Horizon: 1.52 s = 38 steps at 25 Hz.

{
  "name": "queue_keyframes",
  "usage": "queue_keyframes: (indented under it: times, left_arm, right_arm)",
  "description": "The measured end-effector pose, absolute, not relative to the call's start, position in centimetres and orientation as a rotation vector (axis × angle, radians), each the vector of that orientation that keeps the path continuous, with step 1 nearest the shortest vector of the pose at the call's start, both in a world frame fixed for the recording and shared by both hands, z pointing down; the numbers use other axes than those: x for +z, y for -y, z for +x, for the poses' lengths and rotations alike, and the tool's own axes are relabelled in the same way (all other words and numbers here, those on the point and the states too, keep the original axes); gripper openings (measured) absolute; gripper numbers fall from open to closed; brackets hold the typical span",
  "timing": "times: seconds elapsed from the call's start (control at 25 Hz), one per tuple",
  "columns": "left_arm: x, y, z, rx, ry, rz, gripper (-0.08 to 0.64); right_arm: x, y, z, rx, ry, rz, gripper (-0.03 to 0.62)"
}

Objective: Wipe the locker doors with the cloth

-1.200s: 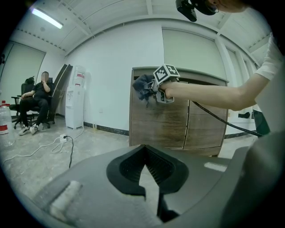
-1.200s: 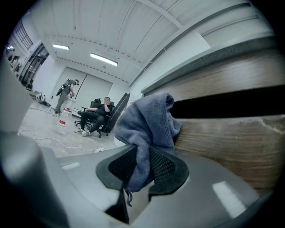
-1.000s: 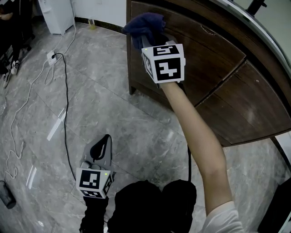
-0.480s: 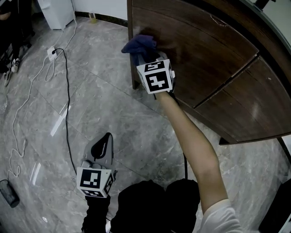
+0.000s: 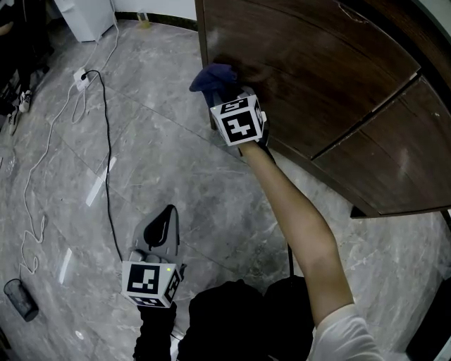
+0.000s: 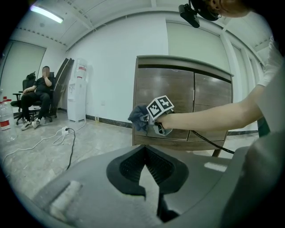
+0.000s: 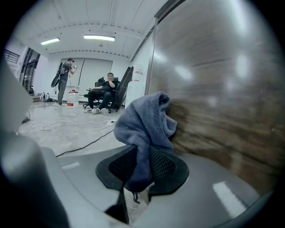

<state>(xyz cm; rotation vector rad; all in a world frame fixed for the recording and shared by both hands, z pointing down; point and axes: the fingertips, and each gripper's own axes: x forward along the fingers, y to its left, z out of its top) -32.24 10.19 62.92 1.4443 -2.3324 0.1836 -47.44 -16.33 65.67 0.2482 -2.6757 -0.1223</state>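
A dark blue cloth (image 5: 213,77) is pressed against the left brown wooden locker door (image 5: 310,77), close to the door's left edge. My right gripper (image 5: 224,95) is shut on it. In the right gripper view the cloth (image 7: 144,122) bunches up out of the right gripper (image 7: 142,156) and touches the blurred door (image 7: 222,111). My left gripper (image 5: 163,220) hangs low over the floor, away from the locker, shut and holding nothing. From the left gripper (image 6: 144,153) view I see the whole locker (image 6: 182,102) with the cloth (image 6: 139,118) on its left door.
A black cable (image 5: 106,155) and white cords run over the grey marble floor to a power strip (image 5: 81,76). A white appliance (image 5: 81,14) stands at the back left. A dark object (image 5: 20,300) lies at the lower left. A person sits on a chair (image 6: 38,91) far off.
The right gripper has carried the cloth down the left side of the left door. The left gripper has stayed put over the floor.
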Motion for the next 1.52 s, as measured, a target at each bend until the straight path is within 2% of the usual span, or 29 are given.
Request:
queue_keyframes:
  times: [0.44, 0.64, 0.88, 1.08, 1.52]
  left_arm:
    - [64.2, -11.7, -32.1, 0.209, 2.312, 1.392, 0.0]
    - [64.2, -11.0, -31.9, 0.228, 2.305, 1.397, 0.0]
    - [62.3, -8.6, -30.9, 0.231, 2.317, 1.42, 0.001]
    - [57.4, -6.9, -29.3, 0.253, 2.342, 1.432, 0.0]
    - [34.2, -3.6, -22.2, 0.361, 2.303, 1.479, 0.0]
  right_arm:
    - [74.4, 15.8, -47.3, -0.027, 2.557, 0.213, 0.087]
    - [74.5, 15.2, -47.0, -0.071, 2.556, 0.147, 0.086]
    - [68.8, 12.1, -44.6, -0.007, 2.673, -0.024, 0.086]
    - [62.0, 8.6, -40.6, 0.042, 2.725, -0.184, 0.086]
    - [39.2, 5.7, -22.3, 0.278, 2.76, -0.2, 0.086]
